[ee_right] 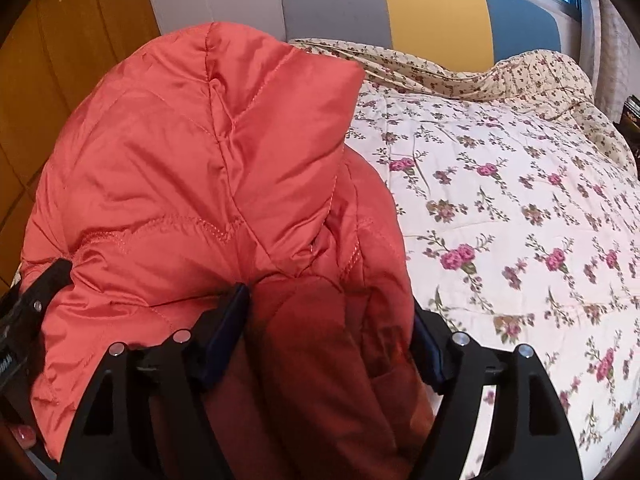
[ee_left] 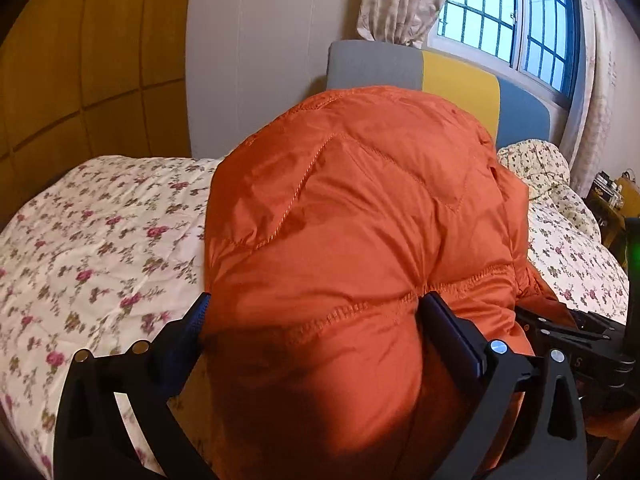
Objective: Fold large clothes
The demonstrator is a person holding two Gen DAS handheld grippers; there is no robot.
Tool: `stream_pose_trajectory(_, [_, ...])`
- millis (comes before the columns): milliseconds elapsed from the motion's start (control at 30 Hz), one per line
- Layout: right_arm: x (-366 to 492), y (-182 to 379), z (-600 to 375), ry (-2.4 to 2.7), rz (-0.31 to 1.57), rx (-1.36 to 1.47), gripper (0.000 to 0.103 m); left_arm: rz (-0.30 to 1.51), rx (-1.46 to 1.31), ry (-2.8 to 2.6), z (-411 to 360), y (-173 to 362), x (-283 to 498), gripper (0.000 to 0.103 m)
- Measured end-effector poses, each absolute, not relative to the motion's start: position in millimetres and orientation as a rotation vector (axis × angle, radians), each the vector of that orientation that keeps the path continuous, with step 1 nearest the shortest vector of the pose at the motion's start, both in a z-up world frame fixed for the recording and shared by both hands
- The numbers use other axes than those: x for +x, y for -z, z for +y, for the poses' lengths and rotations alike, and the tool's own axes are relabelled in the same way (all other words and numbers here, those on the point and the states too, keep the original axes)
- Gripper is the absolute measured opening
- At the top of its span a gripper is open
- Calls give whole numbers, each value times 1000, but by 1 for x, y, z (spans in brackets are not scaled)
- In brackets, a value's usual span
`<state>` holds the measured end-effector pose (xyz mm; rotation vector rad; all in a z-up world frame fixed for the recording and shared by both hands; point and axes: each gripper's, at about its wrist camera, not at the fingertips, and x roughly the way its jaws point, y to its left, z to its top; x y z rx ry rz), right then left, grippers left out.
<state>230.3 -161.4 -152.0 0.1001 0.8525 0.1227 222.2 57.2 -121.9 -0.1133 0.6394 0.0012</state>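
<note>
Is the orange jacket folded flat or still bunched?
Bunched: orange jacket is heaped, gripped by left gripper and right gripper.

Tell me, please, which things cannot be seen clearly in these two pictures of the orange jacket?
- Left wrist view: the orange jacket covers the left gripper fingertips and the bed behind.
- Right wrist view: jacket folds bury the right gripper fingertips; sleeves and zipper cannot be told.
- Both views: the jacket's lower part is cut off by the bottom edge.

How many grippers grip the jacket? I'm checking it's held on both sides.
2. The left gripper clamps one bunch of the orange jacket; the right gripper clamps another bunch beside it.
</note>
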Motion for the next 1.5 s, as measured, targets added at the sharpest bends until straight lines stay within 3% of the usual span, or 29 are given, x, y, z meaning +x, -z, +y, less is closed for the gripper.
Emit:
stream_pose_trajectory(200, [207, 142, -169, -115, 842, 109, 84, 640, -121, -5, 57, 112, 193, 100])
stream_pose_trajectory(367, [175, 122, -169, -144, 785, 110, 100, 629, -109, -14, 57, 105, 161, 100])
stream_pose_trajectory(967, [55, 74, -159, -142, 618, 17, 101, 563, -45, -117, 54, 76, 59, 100])
stream_pose_trajectory(1500, [25, 65, -153, -153, 573, 1, 101, 525, -24, -94, 40, 62, 32, 100])
